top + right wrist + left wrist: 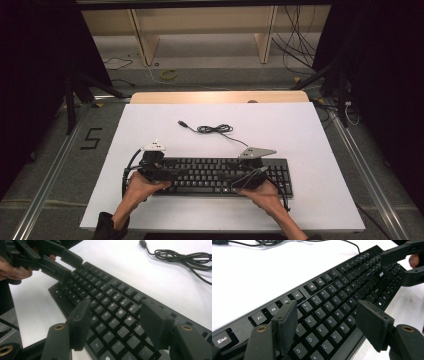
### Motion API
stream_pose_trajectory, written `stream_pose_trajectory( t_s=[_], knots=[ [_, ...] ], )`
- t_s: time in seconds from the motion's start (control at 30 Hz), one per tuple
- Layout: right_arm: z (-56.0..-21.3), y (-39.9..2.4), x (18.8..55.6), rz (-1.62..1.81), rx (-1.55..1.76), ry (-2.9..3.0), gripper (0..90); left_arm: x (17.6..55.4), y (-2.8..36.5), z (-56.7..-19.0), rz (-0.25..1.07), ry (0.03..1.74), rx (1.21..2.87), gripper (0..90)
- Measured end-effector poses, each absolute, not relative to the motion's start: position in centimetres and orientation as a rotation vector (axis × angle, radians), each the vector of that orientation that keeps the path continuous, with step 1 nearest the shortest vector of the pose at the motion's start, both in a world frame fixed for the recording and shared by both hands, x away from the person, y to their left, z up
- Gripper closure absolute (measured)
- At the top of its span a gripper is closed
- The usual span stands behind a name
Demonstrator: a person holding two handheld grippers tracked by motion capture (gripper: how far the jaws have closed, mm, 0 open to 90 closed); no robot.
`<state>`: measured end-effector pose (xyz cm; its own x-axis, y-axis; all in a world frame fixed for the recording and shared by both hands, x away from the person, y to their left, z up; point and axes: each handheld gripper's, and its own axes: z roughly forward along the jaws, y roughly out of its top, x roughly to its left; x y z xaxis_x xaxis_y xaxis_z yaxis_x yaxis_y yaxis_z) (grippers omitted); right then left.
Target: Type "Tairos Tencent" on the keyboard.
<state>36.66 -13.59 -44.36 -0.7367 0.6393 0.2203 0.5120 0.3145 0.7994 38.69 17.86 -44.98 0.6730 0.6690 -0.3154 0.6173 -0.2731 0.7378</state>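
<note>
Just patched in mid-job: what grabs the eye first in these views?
The black keyboard lies near the front edge of the white board, and a tool hovers over each end of it with jaws apart: the left tool above the letter keys, the right tool above the other half. Behind the keyboard, its cable lies in a loose coil, plug free on the board.
</note>
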Motion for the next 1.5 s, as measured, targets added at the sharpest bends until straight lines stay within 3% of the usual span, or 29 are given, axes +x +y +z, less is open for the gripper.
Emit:
stream_pose_trajectory(
  t_s=[0.4,1.13,1.5],
  knots=[
    [-44.4,-12.8,37.5,1.347,1.082,2.461,50.5,38.1,18.9,-45.0,0.081,0.983,1.926,32.0],
    [-45.9,-11.0,39.1,1.222,1.079,2.505,88.8,36.8,19.7,-45.6,0.101,0.973,1.878,32.2],
    [-46.6,-9.9,39.5,1.167,1.068,2.545,90.0,36.1,19.8,-45.7,0.097,0.967,1.862,32.4]
  ],
)
